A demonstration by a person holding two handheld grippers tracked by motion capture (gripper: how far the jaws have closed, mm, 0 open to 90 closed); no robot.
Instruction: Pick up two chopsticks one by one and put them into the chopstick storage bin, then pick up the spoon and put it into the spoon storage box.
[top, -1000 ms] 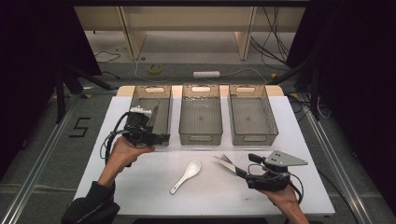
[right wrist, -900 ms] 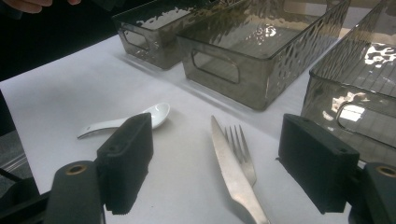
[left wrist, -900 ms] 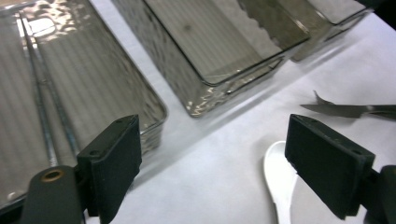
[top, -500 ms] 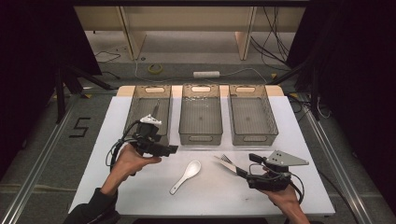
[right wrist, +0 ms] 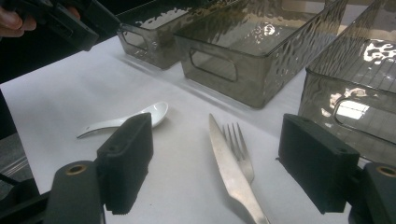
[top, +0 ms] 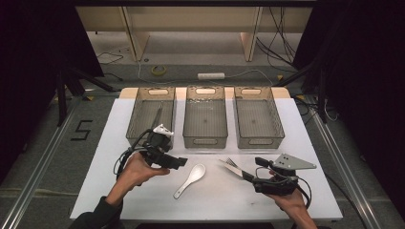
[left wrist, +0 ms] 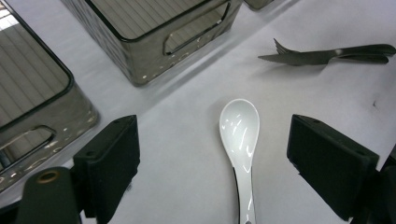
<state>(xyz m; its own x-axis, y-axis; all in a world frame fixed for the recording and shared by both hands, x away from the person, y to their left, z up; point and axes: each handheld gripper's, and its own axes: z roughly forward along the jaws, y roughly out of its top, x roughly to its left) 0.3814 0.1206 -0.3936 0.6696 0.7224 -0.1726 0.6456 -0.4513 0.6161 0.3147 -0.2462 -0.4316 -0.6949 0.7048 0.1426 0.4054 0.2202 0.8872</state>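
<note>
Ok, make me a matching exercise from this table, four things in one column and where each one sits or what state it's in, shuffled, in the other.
Things:
1. white spoon
2. knife
3. left gripper
4. middle bin

Places or states:
A. lying beside the fork on the table
B. open, jaws wide, pointed at the spoon
C. between two other bins, at the far side of the table
D. lying on the table between the two grippers

Pairs: 1-D, 2-A, 3-B, 4-C

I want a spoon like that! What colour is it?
The glossy ceramic spoon is white, clearest in the left gripper view.
</note>
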